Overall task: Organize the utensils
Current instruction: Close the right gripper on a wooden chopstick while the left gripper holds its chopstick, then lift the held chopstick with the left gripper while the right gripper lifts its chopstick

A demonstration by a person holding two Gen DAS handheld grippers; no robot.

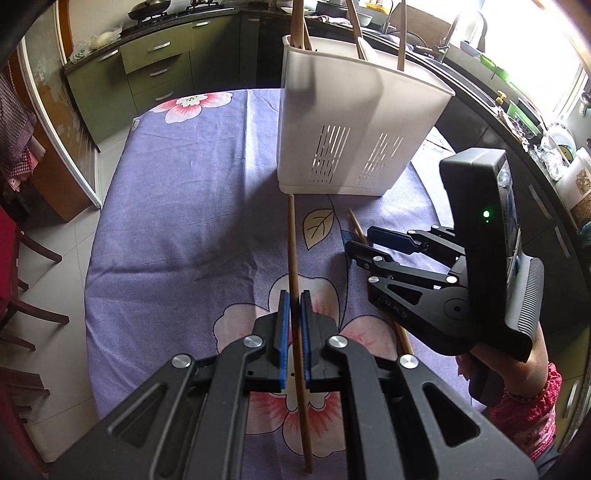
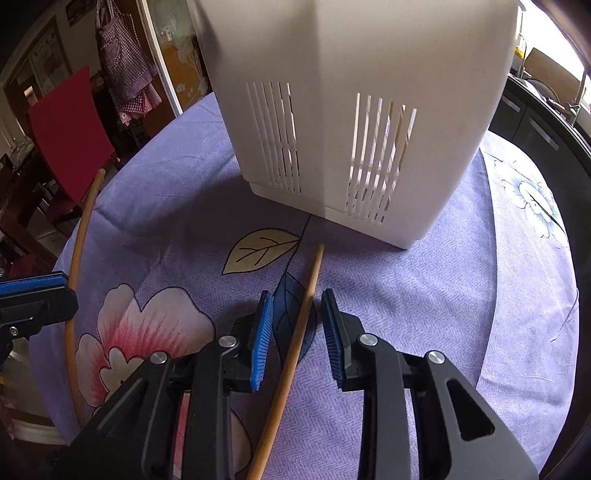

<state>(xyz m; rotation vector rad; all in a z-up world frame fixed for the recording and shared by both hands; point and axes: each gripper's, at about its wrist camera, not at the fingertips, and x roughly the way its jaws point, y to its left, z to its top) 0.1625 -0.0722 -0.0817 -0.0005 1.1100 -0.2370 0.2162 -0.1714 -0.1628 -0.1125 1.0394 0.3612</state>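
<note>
Through the left wrist camera I saw my left tool [image 1: 294,301] with its blue pads [image 1: 283,332] drawn in close on either side of a long wooden stick [image 1: 294,266], pinching it near its middle; the stick ran from 6 o'clock up toward 12 o'clock, its far tip ending just short of the base of the white slotted utensil holder [image 1: 354,122]. That holder stood upright on the tabletop, which was covered by a purple floral cloth [image 1: 177,221], and several wooden handles [image 1: 296,22] rose out of its top. At 3 o'clock in the same view my right tool [image 1: 358,238] hovered low over a second wooden stick [image 1: 356,225] lying on the cloth. From the right wrist camera, that second stick [image 2: 295,350] ran between the right tool's [image 2: 297,306] fingers [image 2: 263,332], which were spread apart with clear gaps on both sides, so nothing was gripped there; its tip pointed toward 12 o'clock, stopping near the holder's [image 2: 354,44] lower corner beside a printed yellow leaf [image 2: 258,249]. At 9 o'clock in this view one blue pad of the left tool [image 2: 35,282] showed against the first stick [image 2: 75,266], whose curved look I put down to the lens. A red chair [image 2: 70,129] stood beyond the tabletop's edge at 10 o'clock.
</note>
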